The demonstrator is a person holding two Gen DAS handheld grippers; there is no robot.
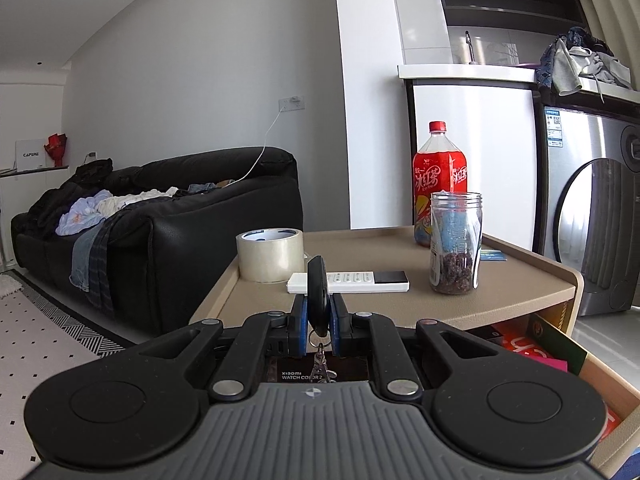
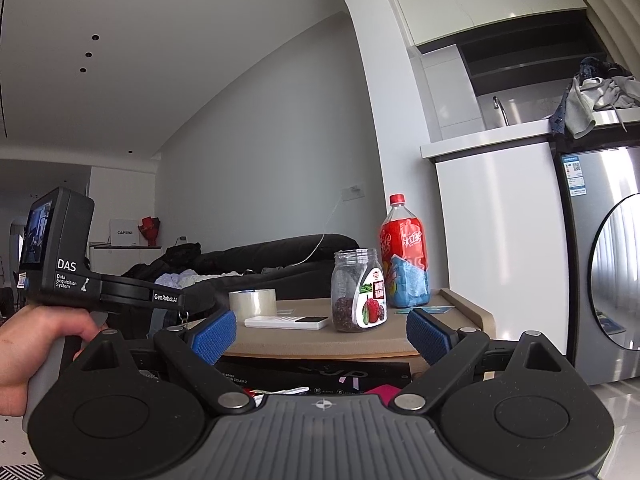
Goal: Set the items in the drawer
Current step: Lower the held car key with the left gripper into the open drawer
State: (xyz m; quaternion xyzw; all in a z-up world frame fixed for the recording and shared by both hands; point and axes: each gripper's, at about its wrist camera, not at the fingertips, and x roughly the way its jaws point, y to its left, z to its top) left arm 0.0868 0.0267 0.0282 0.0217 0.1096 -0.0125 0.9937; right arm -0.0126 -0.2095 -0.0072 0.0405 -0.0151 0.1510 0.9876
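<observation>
My left gripper (image 1: pixel 319 322) is shut on a black car key (image 1: pixel 317 294), held upright, with a key ring and small charm hanging below it over the open drawer (image 1: pixel 592 376). On the beige side table (image 1: pixel 400 304) lie a white remote (image 1: pixel 360 282), a roll of clear tape (image 1: pixel 269 254), a glass jar of dried fruit (image 1: pixel 455 248) and a red drink bottle (image 1: pixel 438 184). My right gripper (image 2: pixel 320 334) is open and empty, in front of the table edge, with the jar (image 2: pixel 358 290) and remote (image 2: pixel 286 322) beyond it.
The drawer holds a black watch box (image 1: pixel 302 376), red and pink packets (image 1: pixel 536 350) and a dark green box. A black sofa (image 1: pixel 160 216) with clothes stands left. A washing machine (image 1: pixel 592 216) stands right. A hand (image 2: pixel 36 340) holds the left gripper's body.
</observation>
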